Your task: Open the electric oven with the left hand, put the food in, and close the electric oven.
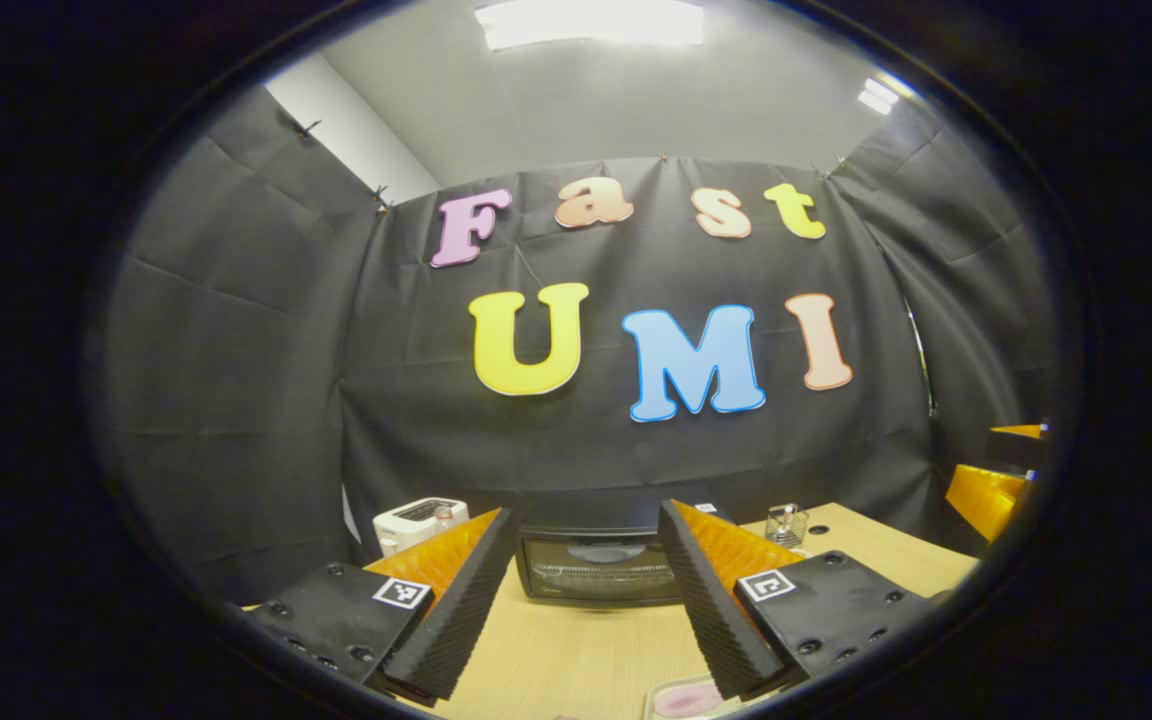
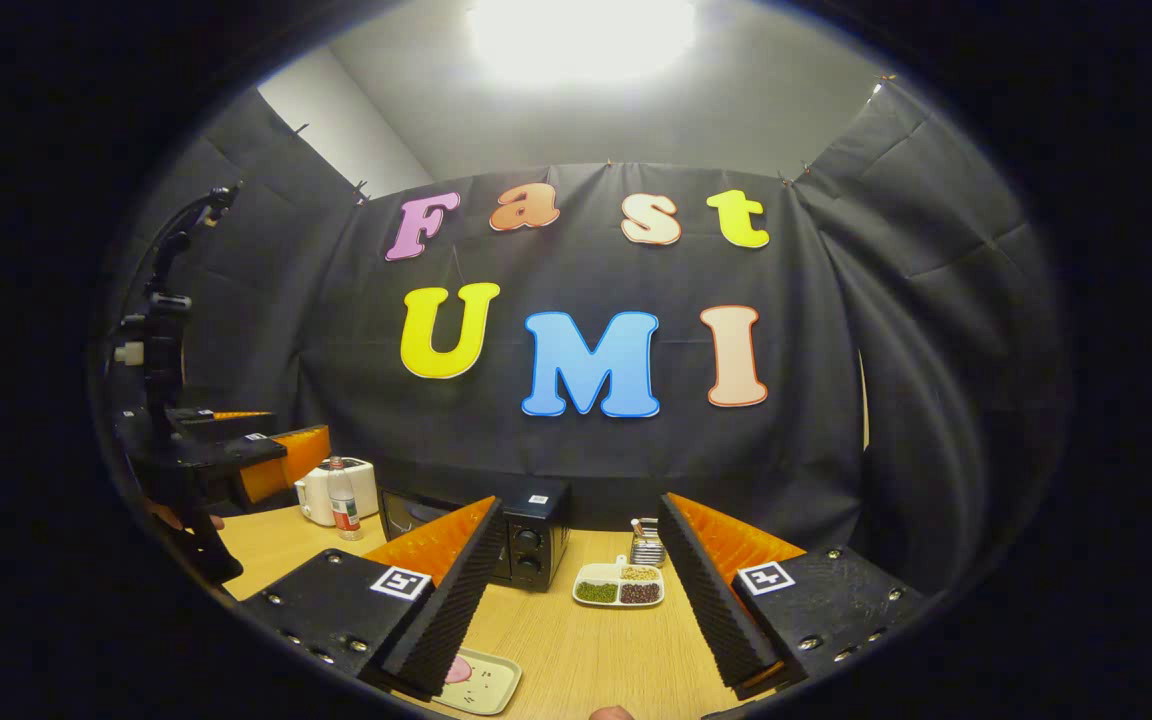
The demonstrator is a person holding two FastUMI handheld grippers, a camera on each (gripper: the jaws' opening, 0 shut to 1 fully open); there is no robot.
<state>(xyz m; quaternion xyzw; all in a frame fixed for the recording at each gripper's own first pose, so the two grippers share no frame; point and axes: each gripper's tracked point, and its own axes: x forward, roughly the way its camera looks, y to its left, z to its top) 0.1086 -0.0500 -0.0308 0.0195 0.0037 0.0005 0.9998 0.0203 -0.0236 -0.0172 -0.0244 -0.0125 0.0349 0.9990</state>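
The black electric oven [image 1: 596, 568] stands on the wooden table [image 1: 576, 650] straight ahead of my left gripper [image 1: 588, 510], door closed, a rack visible behind its glass. My left gripper is open, hovering short of the oven and touching nothing. A pale tray with pink food [image 1: 686, 698] lies below its right finger. In the right gripper view the oven [image 2: 531, 540] sits ahead left, its knobs facing me, and the food tray [image 2: 476, 680] is near the table's front. My right gripper [image 2: 581, 500] is open and empty above the table. The left gripper [image 2: 246, 440] hovers at far left, held by a hand.
A white toaster [image 2: 356, 488] and a bottle [image 2: 341, 505] stand left of the oven. A divided dish of beans [image 2: 619, 586] and a small metal rack [image 2: 646, 545] sit to the oven's right. The right gripper [image 1: 1006, 460] shows at the far right edge.
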